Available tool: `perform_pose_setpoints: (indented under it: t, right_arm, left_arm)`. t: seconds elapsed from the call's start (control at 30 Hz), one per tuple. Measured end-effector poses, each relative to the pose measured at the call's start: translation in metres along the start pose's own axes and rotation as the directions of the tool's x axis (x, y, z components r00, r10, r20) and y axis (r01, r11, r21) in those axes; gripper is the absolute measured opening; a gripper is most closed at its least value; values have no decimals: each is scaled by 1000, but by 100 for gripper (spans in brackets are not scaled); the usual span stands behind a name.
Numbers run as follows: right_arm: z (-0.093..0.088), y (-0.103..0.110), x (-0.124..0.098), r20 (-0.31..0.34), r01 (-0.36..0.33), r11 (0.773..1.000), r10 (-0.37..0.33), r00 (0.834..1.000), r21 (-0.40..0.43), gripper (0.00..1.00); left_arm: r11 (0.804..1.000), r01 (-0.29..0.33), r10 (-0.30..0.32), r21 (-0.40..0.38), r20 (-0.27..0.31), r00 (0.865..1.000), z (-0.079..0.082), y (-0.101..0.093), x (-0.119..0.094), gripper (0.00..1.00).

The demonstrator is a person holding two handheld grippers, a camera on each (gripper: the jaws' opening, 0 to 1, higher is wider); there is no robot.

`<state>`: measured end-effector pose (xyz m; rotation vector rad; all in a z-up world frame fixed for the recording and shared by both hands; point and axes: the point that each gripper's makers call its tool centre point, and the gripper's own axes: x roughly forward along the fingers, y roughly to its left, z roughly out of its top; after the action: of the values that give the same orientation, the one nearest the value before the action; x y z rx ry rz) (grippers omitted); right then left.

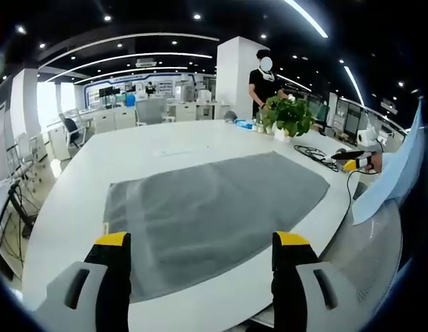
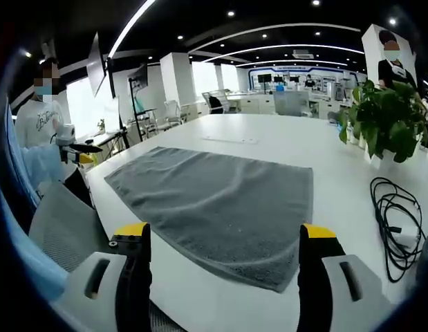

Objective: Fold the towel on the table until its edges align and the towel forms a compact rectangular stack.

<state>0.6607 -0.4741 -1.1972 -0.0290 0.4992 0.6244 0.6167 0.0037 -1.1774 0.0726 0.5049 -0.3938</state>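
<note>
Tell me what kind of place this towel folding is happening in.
Most likely an open-plan office or lab. The grey towel lies flat on a big white table, rows of desks and monitors fill the background, and a potted plant and a cable sit nearby.

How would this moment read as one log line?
towel: flat, unfolded | left hand-held gripper: open, empty | right hand-held gripper: open, empty | fold: not begun

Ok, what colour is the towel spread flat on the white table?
Plain grey towel, no pattern; clearest in the right gripper view.
</note>
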Motion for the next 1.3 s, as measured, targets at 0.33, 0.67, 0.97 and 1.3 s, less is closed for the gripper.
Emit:
perform_pose_setpoints:
  t: [0.33,0.67,0.97,1.3]
  right_arm:
    - [1,-2,-1,1,-1,1000,1,1000,-2,89]
    - [1,-2,-1,0,-3,1000,3,1000,-5,89]
    - [2,-3,-1,-8,-1,1000,1,1000,-8,89]
    - [5,-4,-2,-15,6,1000,-7,1000,-12,89]
  left_arm:
    - [1000,-3,3,2,8,1000,2,-2,-1,87]
    - [1000,-13,13,9,8,1000,1,-1,-4,87]
    - [1000,-10,10,14,12,1000,0,2,-3,87]
    - [1000,1,-1,23,13,1000,2,0,-2,87]
